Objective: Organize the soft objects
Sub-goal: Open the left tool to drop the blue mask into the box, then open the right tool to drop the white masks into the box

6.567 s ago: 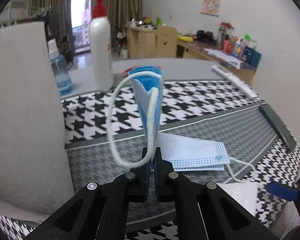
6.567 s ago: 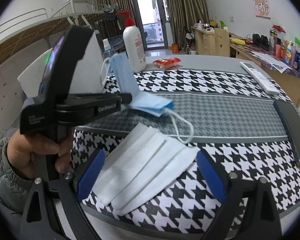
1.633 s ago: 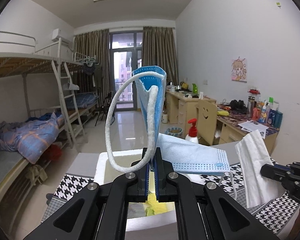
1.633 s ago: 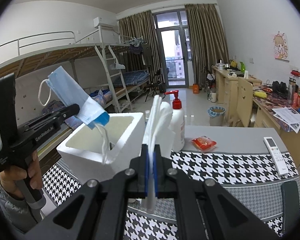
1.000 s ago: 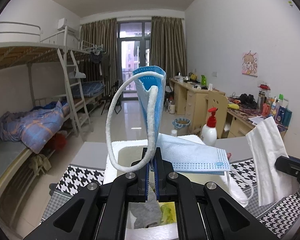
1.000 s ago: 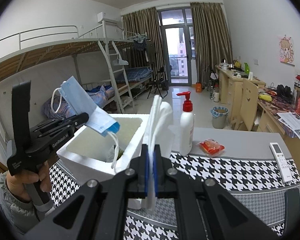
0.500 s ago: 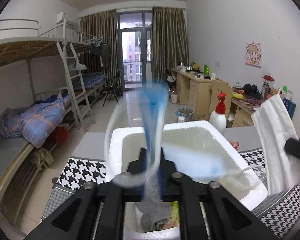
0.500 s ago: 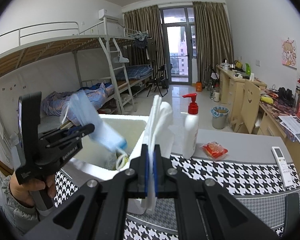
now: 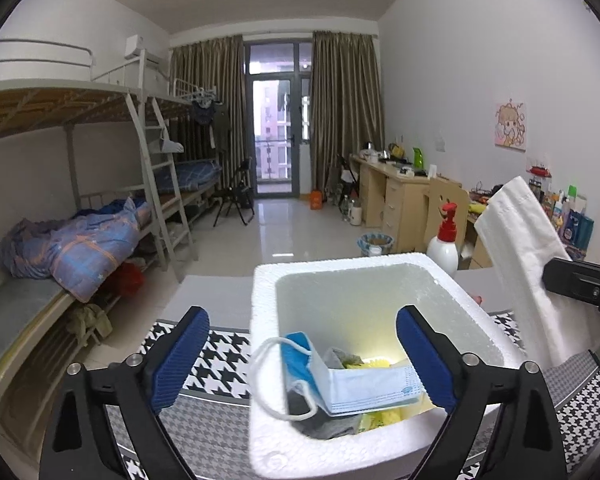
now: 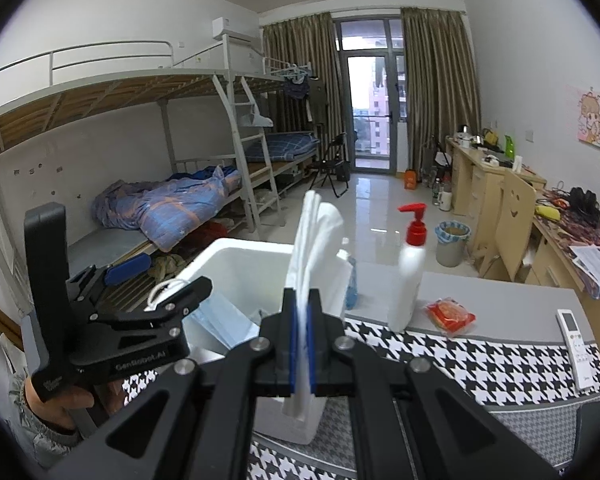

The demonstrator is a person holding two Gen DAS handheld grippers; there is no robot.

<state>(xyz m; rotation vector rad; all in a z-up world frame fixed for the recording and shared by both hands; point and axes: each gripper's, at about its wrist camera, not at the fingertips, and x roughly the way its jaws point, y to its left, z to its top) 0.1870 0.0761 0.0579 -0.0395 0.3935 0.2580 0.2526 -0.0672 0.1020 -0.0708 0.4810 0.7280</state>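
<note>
Your left gripper (image 9: 300, 360) has just been opening and now stands spread with nothing between its pads; the blue face mask (image 9: 352, 380) lies in the foam box (image 9: 268, 280), just below it. Now carry the right gripper (image 10: 300, 344), pinching the folded white tissue (image 10: 312, 248), over the box's opening, then let go low inside.

Left gripper (image 9: 302, 354) wide over foam box (image 9: 384, 272), blue mask (image 9: 364, 384) loose inside, white cloth (image 9: 528, 264) at right.
</note>
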